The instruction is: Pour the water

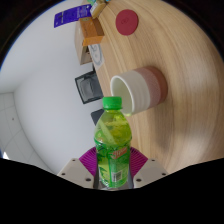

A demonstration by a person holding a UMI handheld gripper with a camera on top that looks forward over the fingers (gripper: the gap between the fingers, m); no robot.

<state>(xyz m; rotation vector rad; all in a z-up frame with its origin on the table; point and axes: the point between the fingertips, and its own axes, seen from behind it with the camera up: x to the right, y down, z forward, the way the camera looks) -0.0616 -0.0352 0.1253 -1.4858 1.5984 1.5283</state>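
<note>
Clamped between the claw (pixel 111 170) fingers stands a green bottle (pixel 112 143), both purple pads (pixel 87 159) pressing its labelled sides. Its long axis runs upright, green cap pointing away from the claw toward a white cup (pixel 137 88) just ahead on the wooden table (pixel 180 80). Farther beyond lie a red lid (pixel 126 21), an orange box (pixel 93 30) and a purple packet (pixel 72 17).
</note>
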